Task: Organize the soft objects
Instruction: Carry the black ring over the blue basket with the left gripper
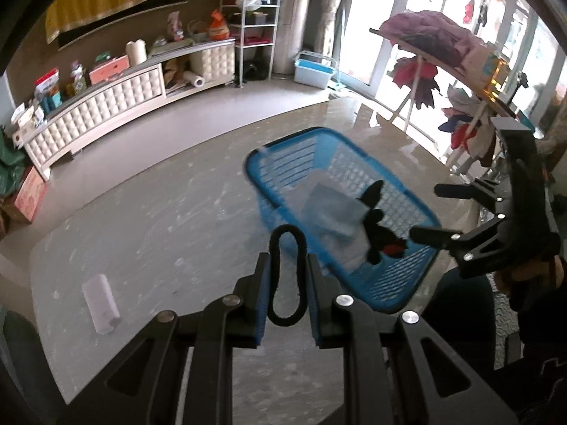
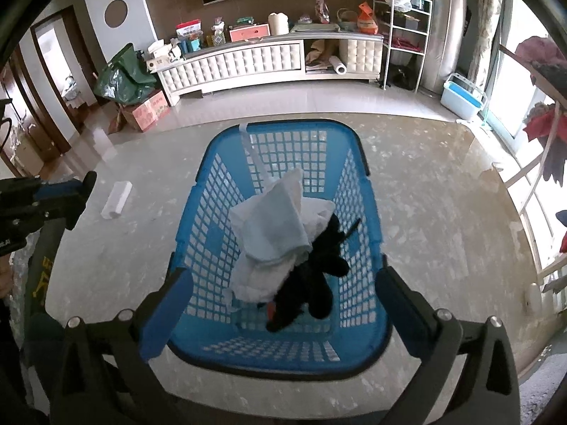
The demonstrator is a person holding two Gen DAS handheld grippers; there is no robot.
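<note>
My left gripper (image 1: pixel 286 276) is pinched narrow on a black elastic band (image 1: pixel 287 276), whose loop arches up past the blue pads and hangs in a curl below them. It is lifted above the grey marbled table (image 1: pixel 141 233), with the blue basket (image 1: pixel 283 163) ahead and to the right of it.

My right gripper (image 2: pixel 280 304) stands wide, nothing between its fingers (image 2: pixel 166 311); they straddle the near end of the basket (image 2: pixel 226 141) from above without touching it. From the left wrist camera this gripper (image 1: pixel 428 212) shows at the right edge, spread open over the basket's right rim, with my hand (image 1: pixel 531 276) on its handle.

Inside the basket lies a pale blue folded cloth (image 2: pixel 273 226) on top of a white cloth (image 2: pixel 258 279). Against their right side rests a black soft item (image 2: pixel 315 276), with a bit of red-orange showing at its near end. A strip of clear tape runs down the basket's far wall.

On the table to the left of the basket, well apart from it, lies a small white roll (image 2: pixel 117 200). Beyond the table, along the far wall, stands a long white tufted cabinet (image 2: pixel 248 62) loaded with boxes and packets.
</note>
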